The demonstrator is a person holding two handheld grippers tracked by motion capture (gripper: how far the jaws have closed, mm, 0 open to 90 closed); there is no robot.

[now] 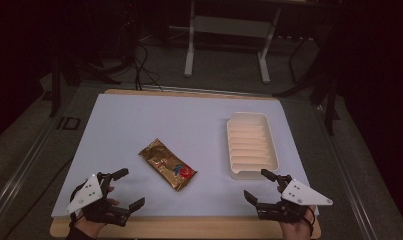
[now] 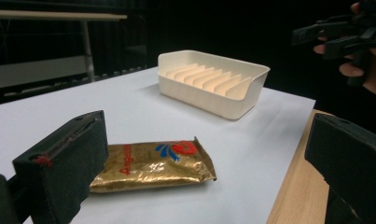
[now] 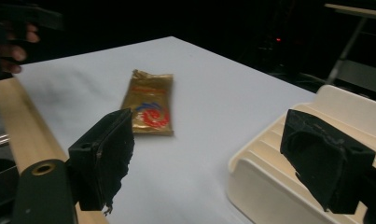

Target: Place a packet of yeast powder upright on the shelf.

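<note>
Both grippers sit at the near edge of the table: the left gripper (image 1: 116,190) with jaws spread wide and empty, the right gripper (image 1: 260,186) likewise agape, nothing between its pads. Out in the middle of the white sheet (image 1: 189,120) lies the gold snack packet (image 1: 167,164), flat and untouched, well apart from the cream ridged tray (image 1: 250,145) to its right. Looks like the very start: the approach hasn't begun. Next move calls for one gripper to come down over the packet's thin edge. Up close, the left gripper view catches the packet's red-and-blue logo (image 2: 178,149) and crimped end; the high view gives the true spacing.
</note>
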